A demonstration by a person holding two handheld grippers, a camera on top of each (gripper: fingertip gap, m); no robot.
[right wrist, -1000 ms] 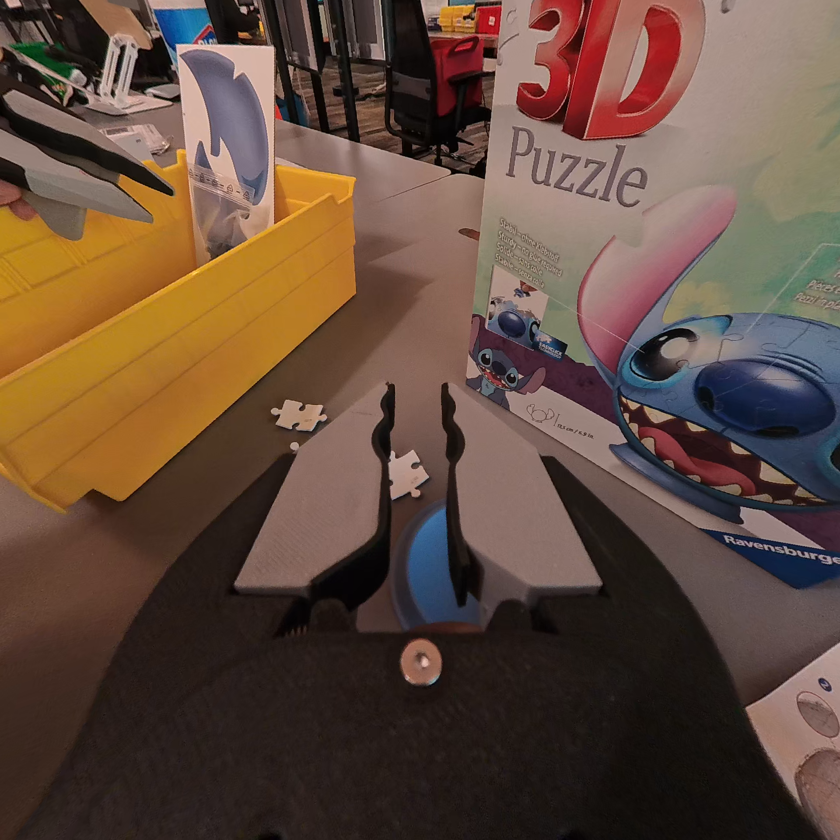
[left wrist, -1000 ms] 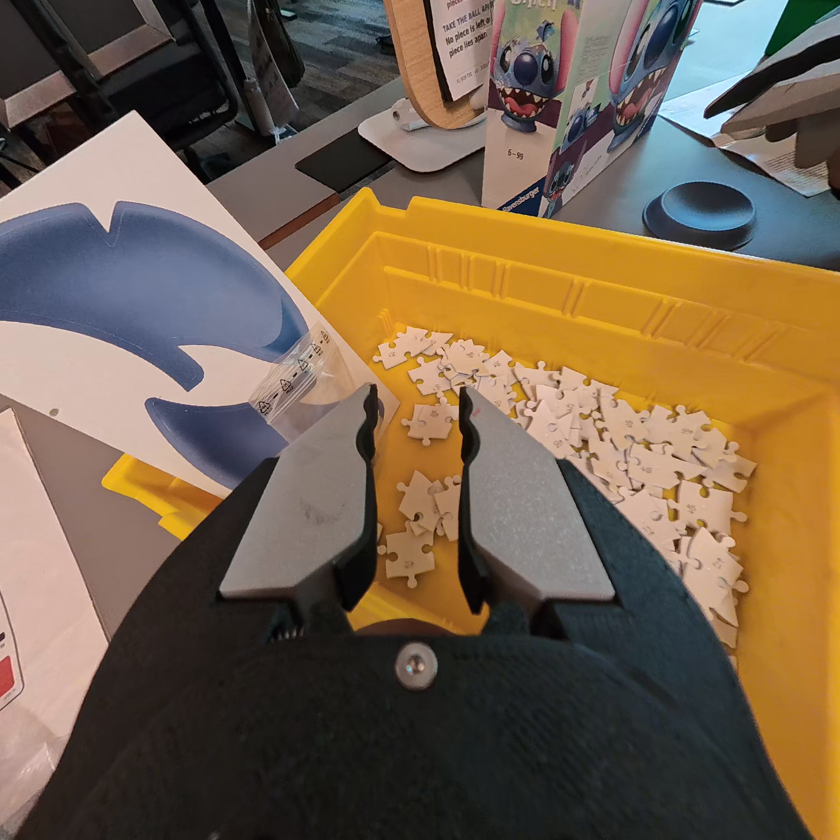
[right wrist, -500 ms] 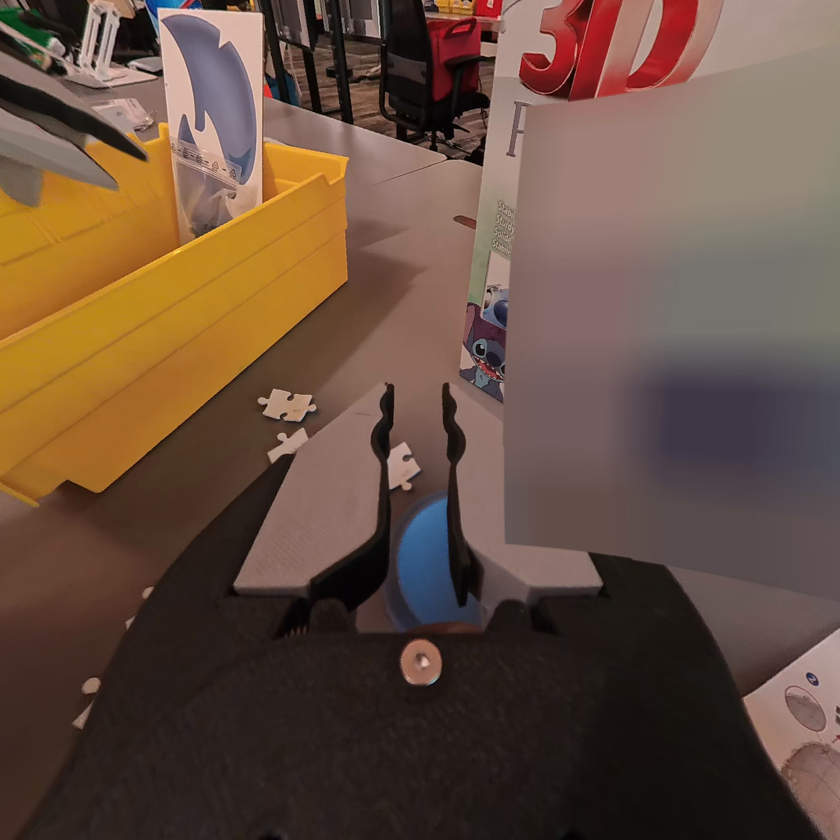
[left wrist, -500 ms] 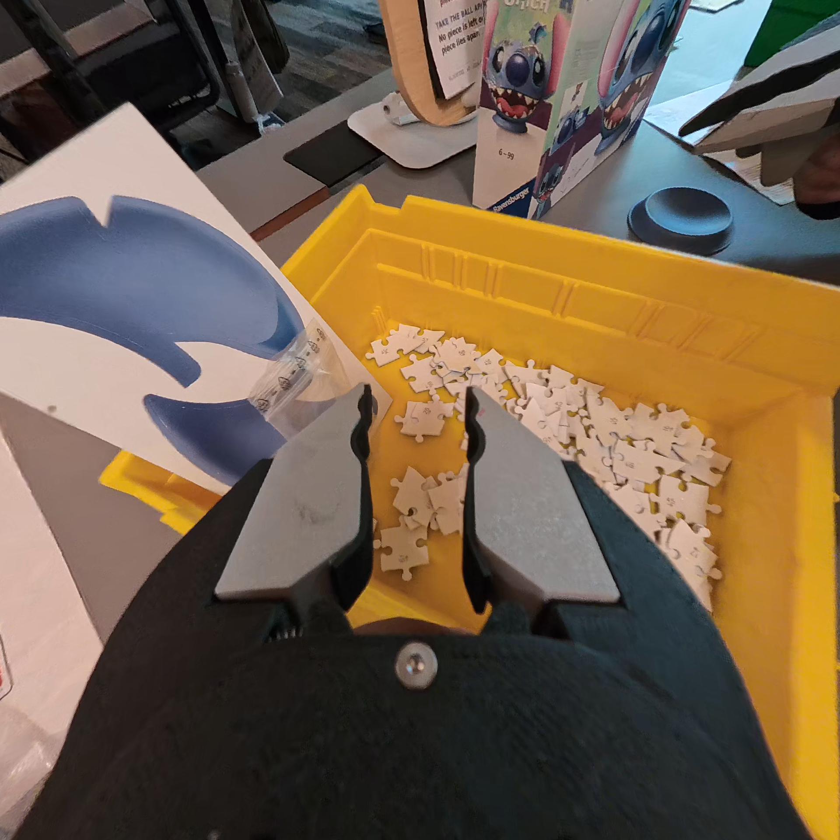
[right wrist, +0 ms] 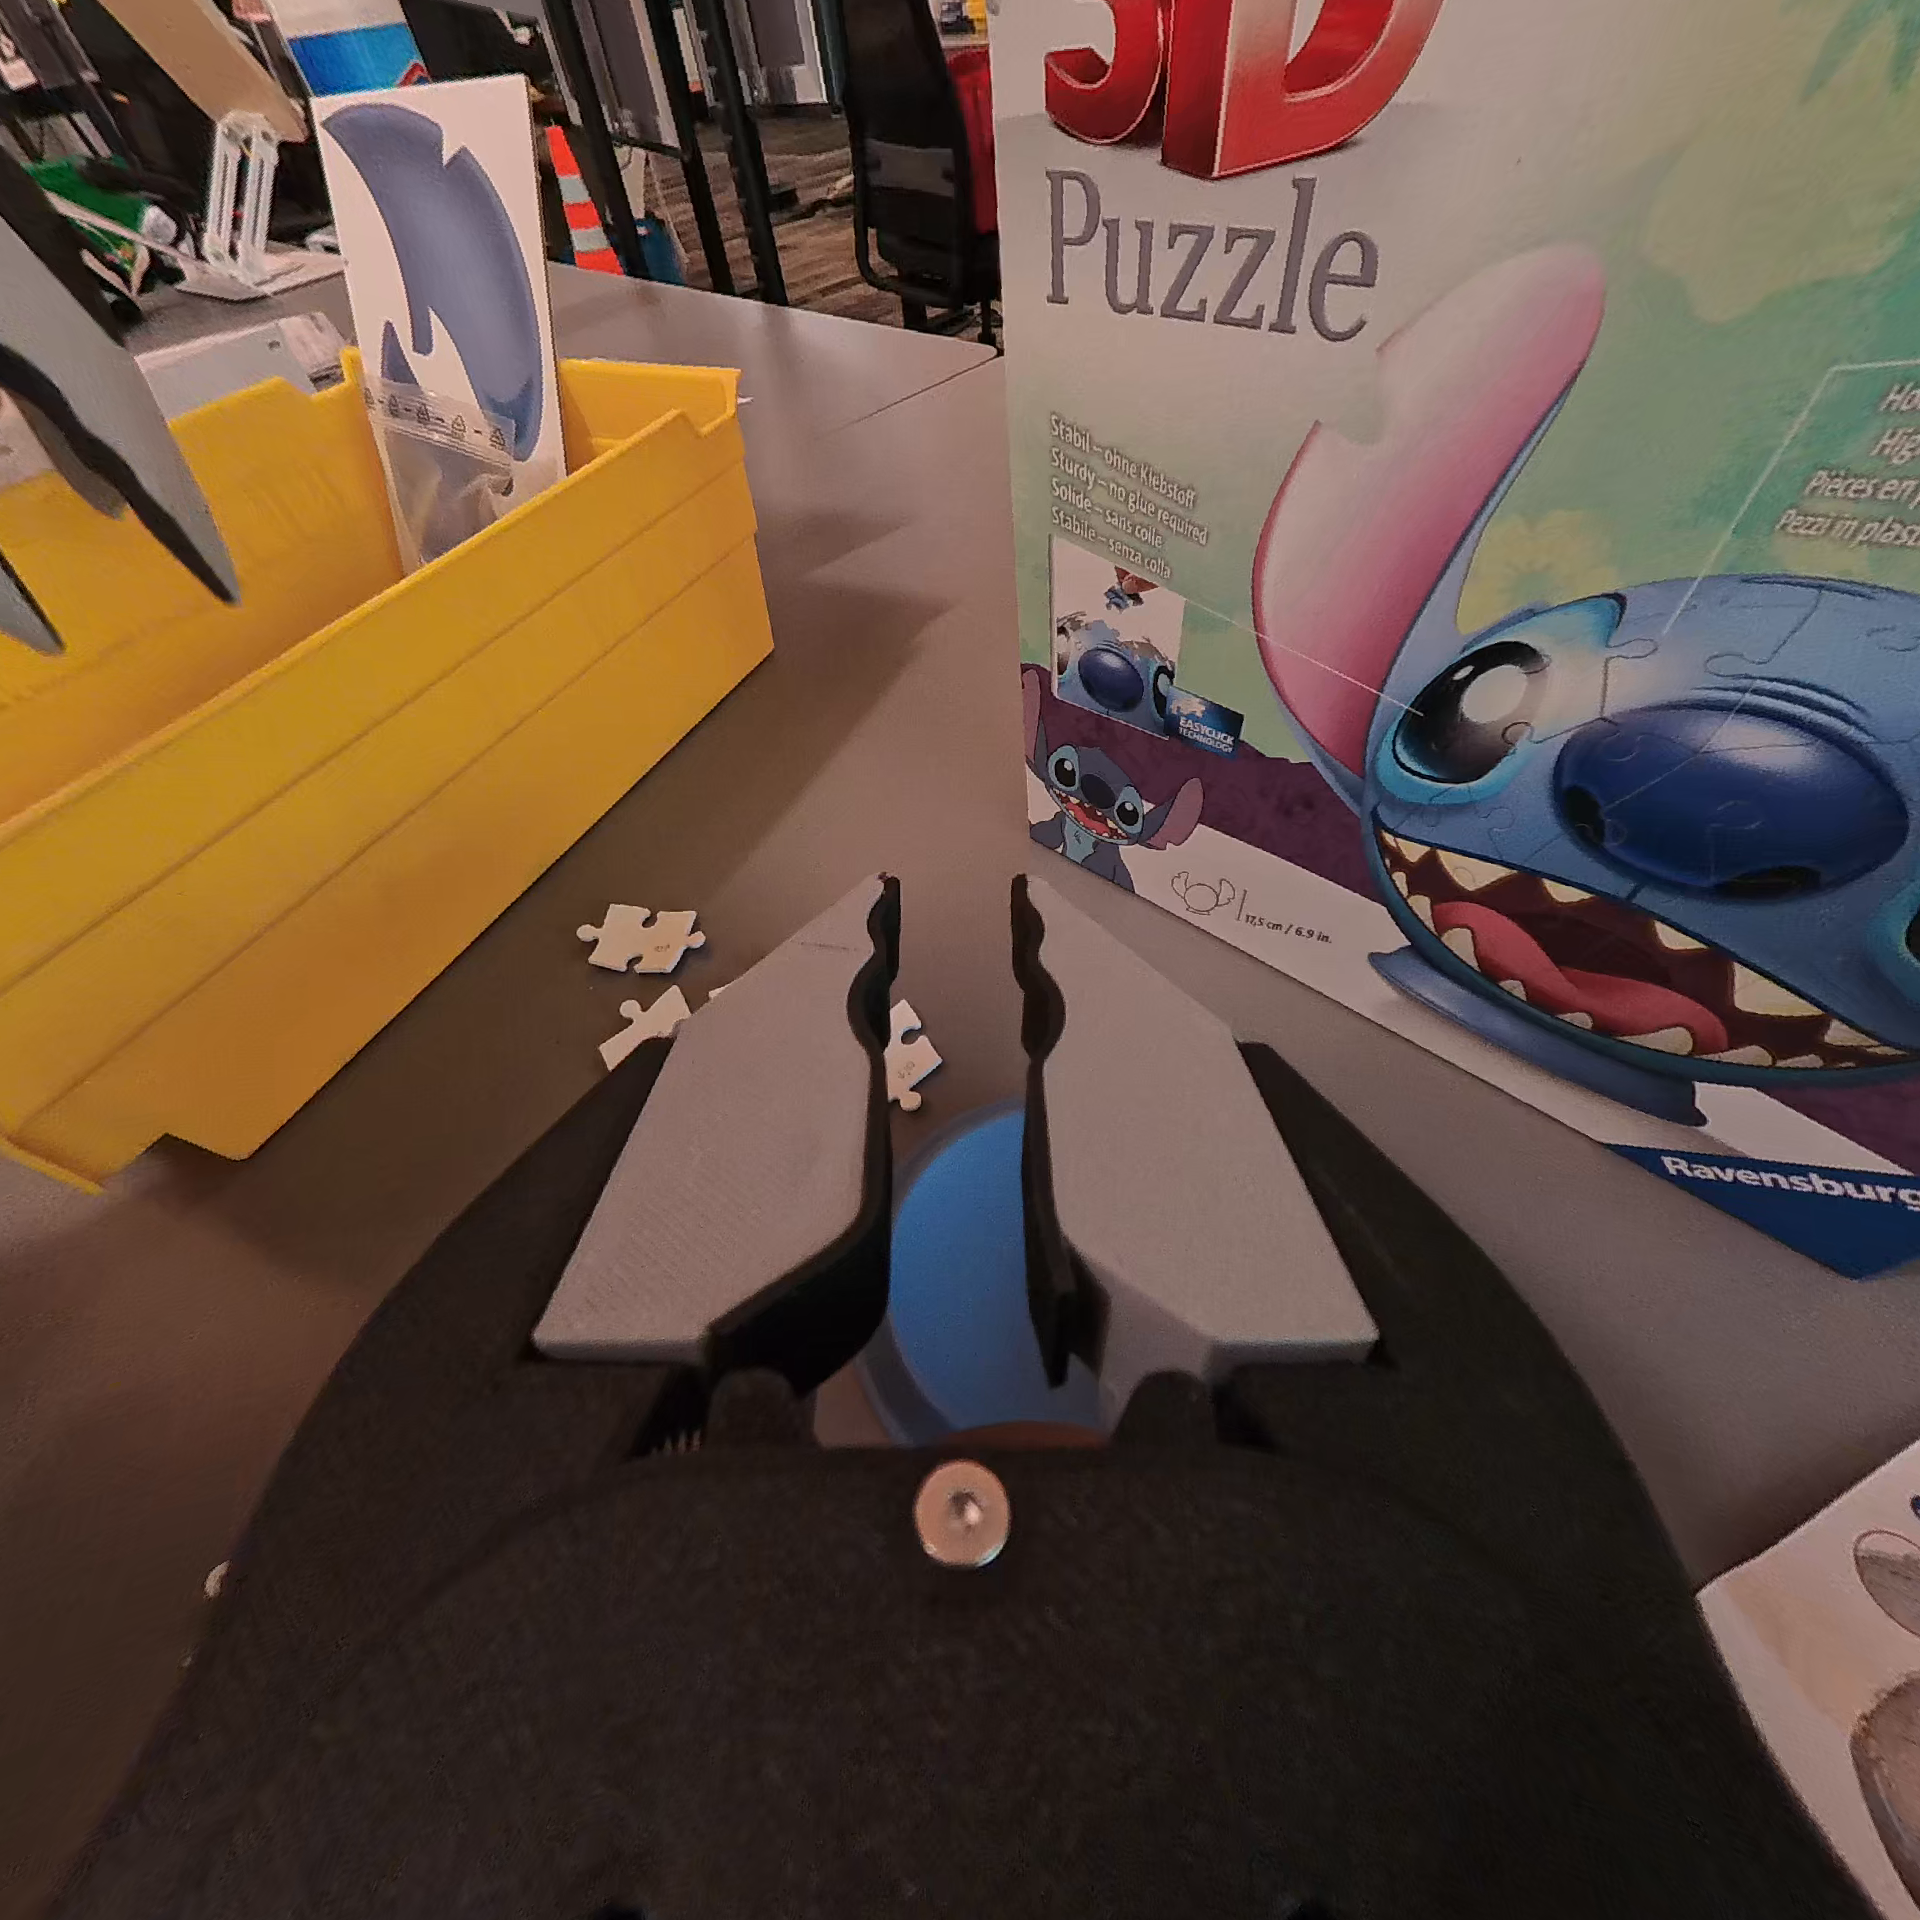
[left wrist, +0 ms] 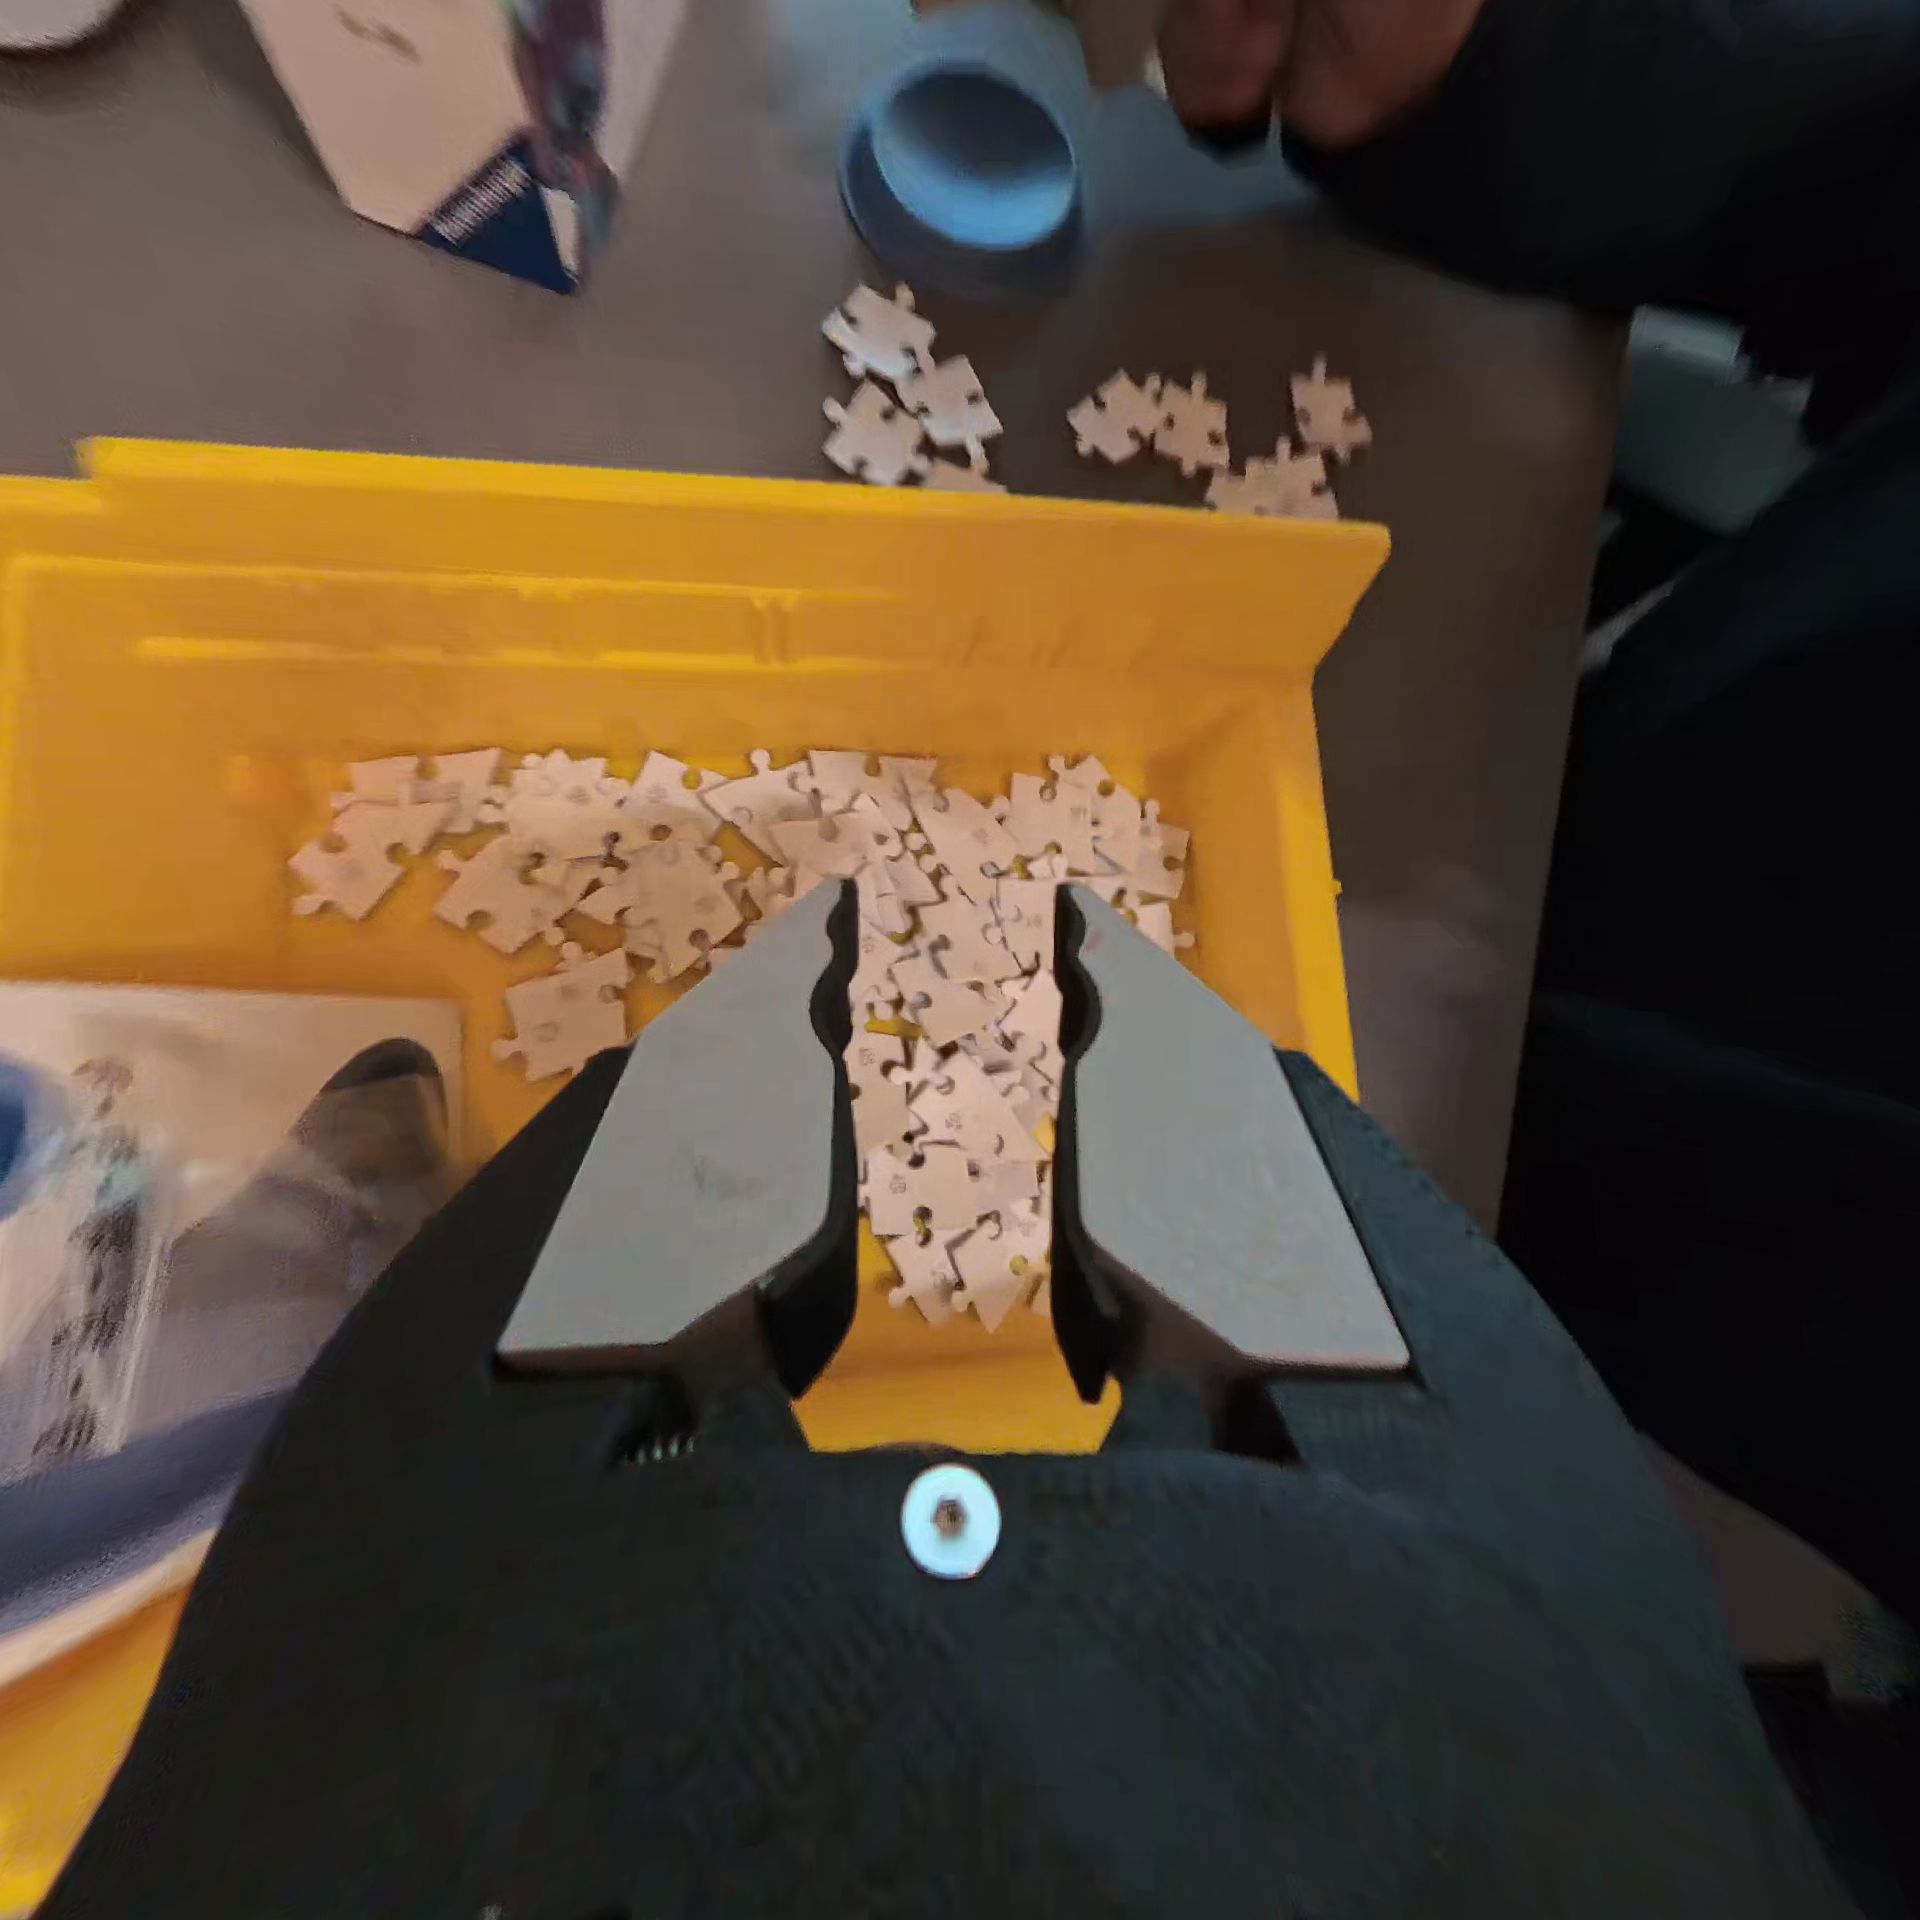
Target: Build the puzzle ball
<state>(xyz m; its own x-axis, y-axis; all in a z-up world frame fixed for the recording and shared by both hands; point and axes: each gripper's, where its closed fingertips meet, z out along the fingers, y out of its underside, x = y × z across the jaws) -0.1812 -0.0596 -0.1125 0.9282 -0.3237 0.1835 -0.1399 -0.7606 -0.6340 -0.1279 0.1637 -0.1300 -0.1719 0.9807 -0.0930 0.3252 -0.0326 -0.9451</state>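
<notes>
White puzzle pieces (left wrist: 951,1023) lie below the left gripper's (left wrist: 951,914) parted, empty fingers.

office chair (right wrist: 914,197) | orange cone (right wrist: 584,208) | grey table (right wrist: 873,582)

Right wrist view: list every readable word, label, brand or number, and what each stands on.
Writing is not copied out; these things bear it.
Puzzle box: large red and grey title, small print lines, white brand name on its blue corner.
Clear bag in yellow bin: tiny symbols, too small.
Puzzle pieces on table: faint marks, too small.
</notes>
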